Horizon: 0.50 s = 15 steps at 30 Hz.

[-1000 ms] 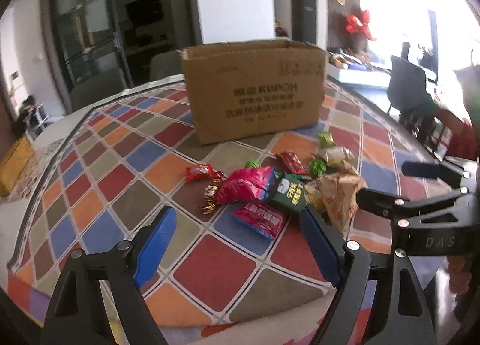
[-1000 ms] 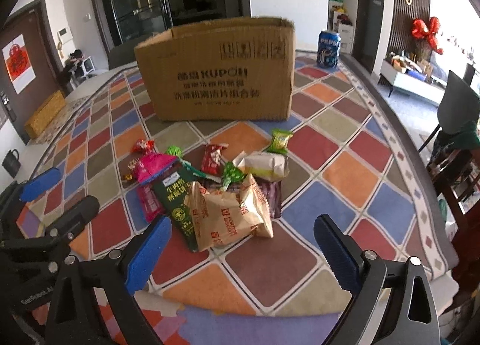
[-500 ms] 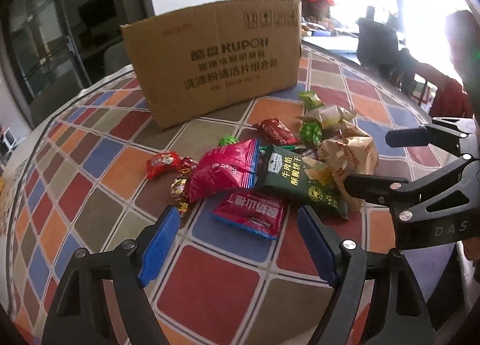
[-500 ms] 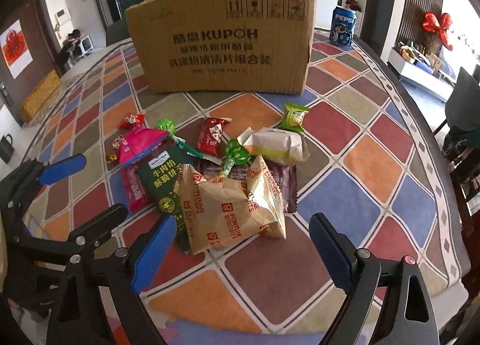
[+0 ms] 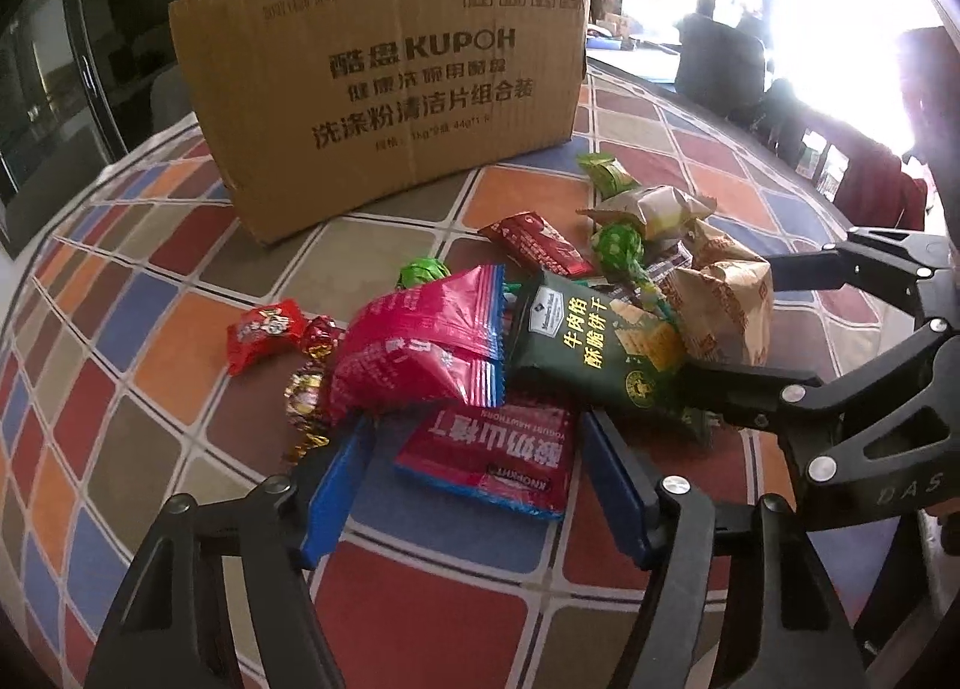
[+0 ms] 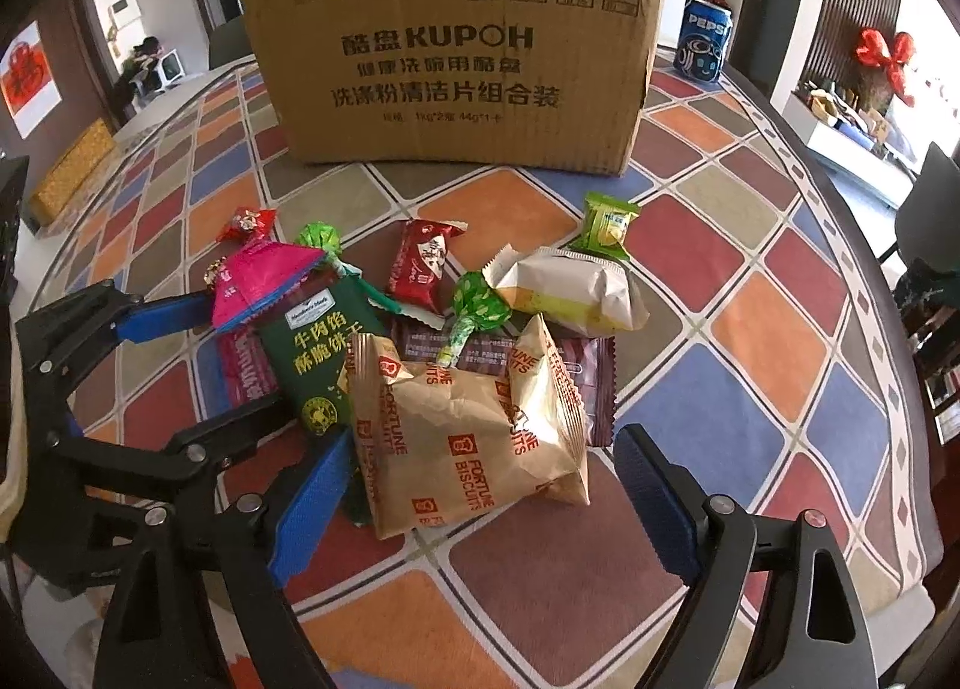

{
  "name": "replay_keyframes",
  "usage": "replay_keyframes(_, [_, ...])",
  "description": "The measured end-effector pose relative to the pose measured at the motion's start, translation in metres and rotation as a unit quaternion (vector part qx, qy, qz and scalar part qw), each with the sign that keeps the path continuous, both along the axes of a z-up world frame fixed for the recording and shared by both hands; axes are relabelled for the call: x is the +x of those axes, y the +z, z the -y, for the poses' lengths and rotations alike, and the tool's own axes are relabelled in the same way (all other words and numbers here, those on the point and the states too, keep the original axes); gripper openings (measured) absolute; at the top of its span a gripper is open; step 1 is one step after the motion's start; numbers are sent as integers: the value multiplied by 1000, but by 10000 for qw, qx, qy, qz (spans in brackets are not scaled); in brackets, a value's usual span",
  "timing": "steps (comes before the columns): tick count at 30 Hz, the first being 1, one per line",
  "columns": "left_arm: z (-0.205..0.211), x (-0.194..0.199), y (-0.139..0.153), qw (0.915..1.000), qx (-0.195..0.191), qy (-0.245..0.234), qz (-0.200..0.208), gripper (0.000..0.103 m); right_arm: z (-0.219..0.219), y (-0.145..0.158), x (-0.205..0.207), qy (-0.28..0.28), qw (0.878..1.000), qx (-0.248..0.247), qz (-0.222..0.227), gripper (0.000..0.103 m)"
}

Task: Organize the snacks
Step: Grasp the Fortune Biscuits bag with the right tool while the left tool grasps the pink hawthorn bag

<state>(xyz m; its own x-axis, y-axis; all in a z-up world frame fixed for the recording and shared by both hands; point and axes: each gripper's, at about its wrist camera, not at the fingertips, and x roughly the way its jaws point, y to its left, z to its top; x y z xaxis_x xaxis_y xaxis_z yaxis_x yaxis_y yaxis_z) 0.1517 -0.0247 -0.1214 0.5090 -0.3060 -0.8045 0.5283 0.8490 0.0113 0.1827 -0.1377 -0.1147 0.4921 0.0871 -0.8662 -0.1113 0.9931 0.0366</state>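
A pile of snack packets lies on the checkered tablecloth [image 5: 150, 293] in front of a brown cardboard box [image 5: 384, 77], which also shows in the right wrist view [image 6: 456, 47]. My left gripper [image 5: 474, 485] is open, its blue pads on either side of a flat red hawthorn packet [image 5: 492, 464], below a pink bag [image 5: 420, 353] and a dark green biscuit pack [image 5: 594, 341]. My right gripper [image 6: 486, 497] is open around the tan Fortune Biscuits bag [image 6: 462, 431]. Each gripper shows in the other's view.
Small candies, a red wrapper [image 6: 420, 263], a green lollipop [image 6: 474, 305], a white-yellow cake pack [image 6: 570, 293] and a green packet [image 6: 606, 224] lie scattered. A Pepsi can [image 6: 702, 38] stands to the right behind the box. The table edge curves at the right.
Both grippers have moved forward and down toward the pile. The left now straddles the red packet, the right the tan bag. Both stay open.
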Motion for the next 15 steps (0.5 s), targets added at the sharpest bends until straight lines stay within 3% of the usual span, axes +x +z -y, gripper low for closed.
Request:
replay_keyframes(9, [2, 2, -4, 9999, -126, 23, -111, 55, -1, -3, 2, 40, 9999, 118, -78, 78])
replay_keyframes(15, [1, -1, -2, 9994, -209, 242, -159, 52, 0, -2, 0, 51, 9998, 181, -62, 67])
